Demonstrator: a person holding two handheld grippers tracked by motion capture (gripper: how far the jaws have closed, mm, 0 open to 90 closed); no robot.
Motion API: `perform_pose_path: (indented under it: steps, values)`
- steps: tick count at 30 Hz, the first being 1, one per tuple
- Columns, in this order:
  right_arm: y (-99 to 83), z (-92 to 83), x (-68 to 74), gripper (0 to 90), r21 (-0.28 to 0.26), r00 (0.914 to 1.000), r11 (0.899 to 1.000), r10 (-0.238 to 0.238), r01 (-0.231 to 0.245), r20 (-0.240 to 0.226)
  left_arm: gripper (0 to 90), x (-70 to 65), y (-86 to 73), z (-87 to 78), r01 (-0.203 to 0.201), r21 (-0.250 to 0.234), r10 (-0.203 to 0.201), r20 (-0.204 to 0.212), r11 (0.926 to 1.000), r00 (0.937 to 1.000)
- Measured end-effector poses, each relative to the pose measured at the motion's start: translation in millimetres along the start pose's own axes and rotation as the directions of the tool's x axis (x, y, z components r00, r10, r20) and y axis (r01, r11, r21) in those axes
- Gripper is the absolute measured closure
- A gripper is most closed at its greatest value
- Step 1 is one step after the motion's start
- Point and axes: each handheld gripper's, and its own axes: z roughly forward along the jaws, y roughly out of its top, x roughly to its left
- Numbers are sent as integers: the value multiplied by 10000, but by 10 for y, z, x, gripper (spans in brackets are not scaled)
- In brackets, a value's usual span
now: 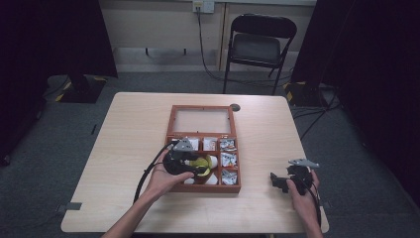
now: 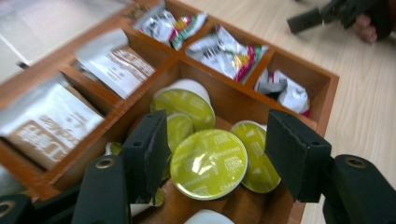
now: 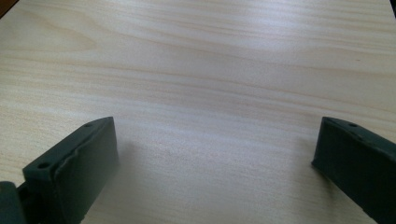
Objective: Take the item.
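Note:
A brown wooden box [image 1: 236,171] with several compartments sits mid-table, its glass lid [image 1: 201,120] laid open behind it. My left gripper [image 1: 196,166] hangs over the box's near compartment, which holds several green-lidded capsules. In the left gripper view its jaws [image 2: 215,140] straddle one capsule [image 2: 208,163]; a gap shows beside the right pad, so it is open. Other compartments hold white-and-brown sachets [image 2: 49,119] and foil packets [image 2: 226,53]. My right gripper [image 1: 280,182] rests low over bare table at the front right, its jaws [image 3: 215,140] wide open with nothing between them.
The pale wooden table [image 1: 129,129] has free room left and right of the box. A black folding chair [image 1: 260,44] stands beyond the far edge, with cables on the floor. The box's right wall [image 2: 327,84] lies close to the left gripper's right jaw.

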Motion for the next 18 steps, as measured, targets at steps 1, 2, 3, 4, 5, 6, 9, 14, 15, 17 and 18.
perform_pose_path:
  steps: [1,2,3,4,5,6,9,14,15,17,18]
  values:
    - [0,0,0,0,0,10000,10000,0,0,0,403,0,0,0,0,0,0,0,10000,10000]
    - [0,0,0,0,-1,10000,10000,0,0,-1,408,-3,-6,14,-88,143,87,33,9999,10000]
    - [0,0,0,0,-2,10000,10000,-4,4,-1,409,-4,-13,21,-67,181,67,24,9998,10000]
    - [0,0,0,0,-1,10000,10000,-3,3,0,417,10,-23,34,-19,203,16,159,9998,9999]
    - [0,0,0,0,1,10000,10000,-3,3,-1,431,13,-28,42,-42,272,38,176,9996,9998]
    - [0,0,0,0,1,10000,10000,-2,2,-2,438,17,-34,50,-72,326,68,133,9994,9999]
    - [0,0,0,0,0,10000,10000,-2,2,0,468,26,-58,82,-108,542,102,125,9985,9999]
    - [0,0,0,0,0,10000,10000,-2,2,-1,466,30,-89,148,23,748,-39,220,9972,9997]
    - [0,0,0,0,-1,10000,10000,-1,1,0,466,30,-95,166,-12,852,-3,172,9964,9999]
    - [0,0,0,0,1,10000,10000,-1,1,1,471,35,-107,197,-10,1047,-9,187,9945,9998]
    - [1,1,1,0,-2,10000,10000,4,-4,6,473,36,-115,217,-31,1159,15,143,9933,9999]
